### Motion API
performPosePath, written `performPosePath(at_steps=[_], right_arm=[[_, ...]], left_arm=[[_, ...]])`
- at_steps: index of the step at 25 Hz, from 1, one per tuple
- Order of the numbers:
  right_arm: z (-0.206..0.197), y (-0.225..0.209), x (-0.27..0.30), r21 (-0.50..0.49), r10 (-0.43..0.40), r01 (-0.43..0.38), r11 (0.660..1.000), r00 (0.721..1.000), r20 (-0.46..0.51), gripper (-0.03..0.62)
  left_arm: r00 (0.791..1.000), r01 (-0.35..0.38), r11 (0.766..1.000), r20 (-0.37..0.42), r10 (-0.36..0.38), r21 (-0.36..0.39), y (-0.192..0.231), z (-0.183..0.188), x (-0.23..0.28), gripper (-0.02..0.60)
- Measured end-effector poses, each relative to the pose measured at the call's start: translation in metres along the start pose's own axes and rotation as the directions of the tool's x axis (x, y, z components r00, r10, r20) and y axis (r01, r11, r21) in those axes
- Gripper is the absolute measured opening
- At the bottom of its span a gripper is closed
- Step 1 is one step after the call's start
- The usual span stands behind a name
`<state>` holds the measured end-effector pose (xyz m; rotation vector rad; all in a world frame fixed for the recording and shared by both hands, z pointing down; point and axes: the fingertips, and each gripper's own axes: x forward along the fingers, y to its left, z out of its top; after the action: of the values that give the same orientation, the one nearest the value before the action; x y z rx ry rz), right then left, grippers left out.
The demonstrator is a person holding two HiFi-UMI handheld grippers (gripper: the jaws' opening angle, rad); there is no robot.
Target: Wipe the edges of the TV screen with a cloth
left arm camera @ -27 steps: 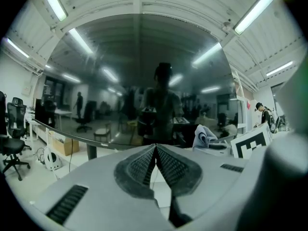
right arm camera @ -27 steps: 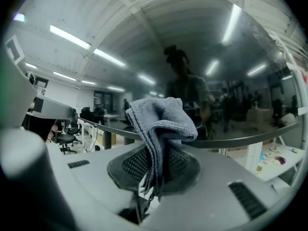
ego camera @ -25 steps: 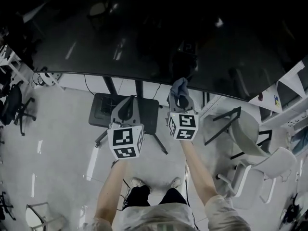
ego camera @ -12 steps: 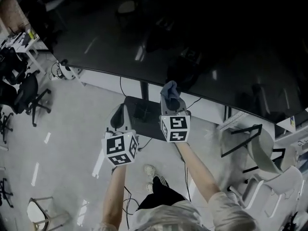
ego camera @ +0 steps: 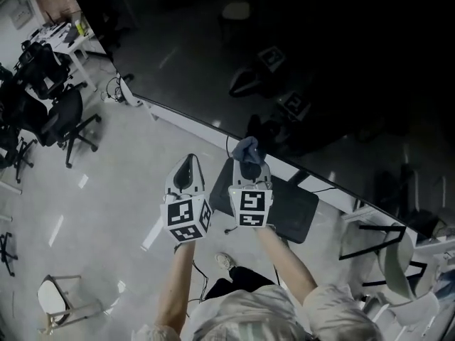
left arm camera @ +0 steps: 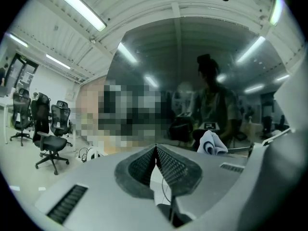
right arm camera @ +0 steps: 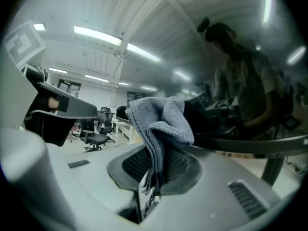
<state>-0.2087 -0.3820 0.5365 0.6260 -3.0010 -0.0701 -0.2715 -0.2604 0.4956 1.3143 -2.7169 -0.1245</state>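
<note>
A large dark TV screen (ego camera: 298, 55) fills the upper part of the head view, its lower edge (ego camera: 192, 119) running diagonally down to the right. My right gripper (ego camera: 249, 160) is shut on a grey-blue cloth (ego camera: 247, 148), which reaches up to about the screen's lower edge. In the right gripper view the cloth (right arm camera: 161, 121) bunches up above the closed jaws, with the reflective screen (right arm camera: 240, 71) close behind. My left gripper (ego camera: 186, 169) is shut and empty, a little left of the right one and below the edge. The left gripper view shows the screen (left arm camera: 192, 81) ahead and the cloth (left arm camera: 211, 143) at right.
The TV stand's dark base plate (ego camera: 295, 212) lies on the light floor under the screen. Office chairs (ego camera: 67, 116) stand at the left, a white chair (ego camera: 405, 268) and a frame at the lower right. A stool (ego camera: 57, 300) sits at lower left. Cables trail by the screen's left end.
Both grippers have shifted left along the screen's lower edge, and the head view has swung so the edge now slants. The cloth stays gripped in the right gripper.
</note>
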Motion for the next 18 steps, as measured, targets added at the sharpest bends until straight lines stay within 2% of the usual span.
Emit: performPosePath(at_steps=[5,10,14,18], right_arm=[[0.003,0.052,0.051,-0.002,0.086,-0.086,0.996,0.996,-0.004,0.046],[0.010,0.106,0.102,-0.001,0.128,-0.128,0.992,0.992,-0.023,0.046],[0.013,0.142,0.138,-0.014,0.131,-0.132,0.991,0.991,-0.019,0.046],[0.018,0.179,0.173,-0.040,0.111,-0.112,0.993,0.993,-0.027,0.046]], left_arm=[[0.997,-0.068,0.998,0.028,0.068,-0.002,0.058,0.014,0.022,0.015],[0.993,-0.114,0.993,0.039,0.115,-0.021,0.129,0.032,0.031,0.015],[0.990,-0.129,0.991,0.050,0.130,-0.018,0.182,0.043,0.040,0.015],[0.994,-0.108,0.994,0.035,0.108,-0.015,0.238,0.048,0.052,0.015]])
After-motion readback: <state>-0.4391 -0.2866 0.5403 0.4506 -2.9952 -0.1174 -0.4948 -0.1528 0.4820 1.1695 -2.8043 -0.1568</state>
